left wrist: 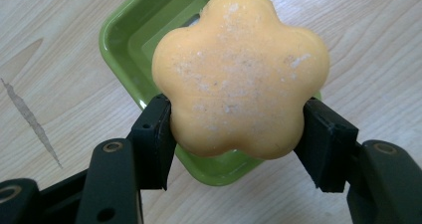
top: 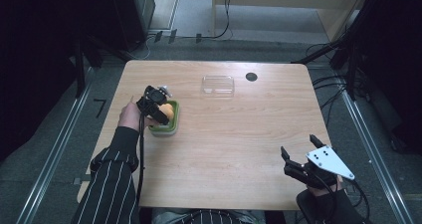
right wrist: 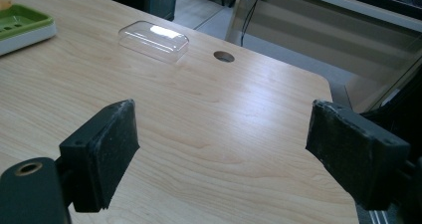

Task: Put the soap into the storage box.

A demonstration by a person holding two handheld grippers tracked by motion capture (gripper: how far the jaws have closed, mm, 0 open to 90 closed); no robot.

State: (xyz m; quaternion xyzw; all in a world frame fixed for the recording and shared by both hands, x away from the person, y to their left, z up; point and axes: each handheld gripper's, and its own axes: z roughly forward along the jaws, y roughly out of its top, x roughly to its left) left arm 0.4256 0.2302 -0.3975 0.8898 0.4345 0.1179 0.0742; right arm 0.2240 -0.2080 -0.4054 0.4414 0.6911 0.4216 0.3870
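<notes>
The flower-shaped orange soap (left wrist: 240, 72), pinched at its lower lobes by the left hand-held gripper (left wrist: 238, 134) above the green dish (left wrist: 130, 40), could have slipped onto the tabletop (left wrist: 54, 59), as the grip looked shallow.

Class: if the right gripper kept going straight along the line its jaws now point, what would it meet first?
Probably the clear plastic lid lying across the wooden table; the right gripper has bare tabletop before that, though depth is uncertain.

A clear plastic lid (top: 218, 84) lies beside a round table hole (top: 251, 76).
</notes>
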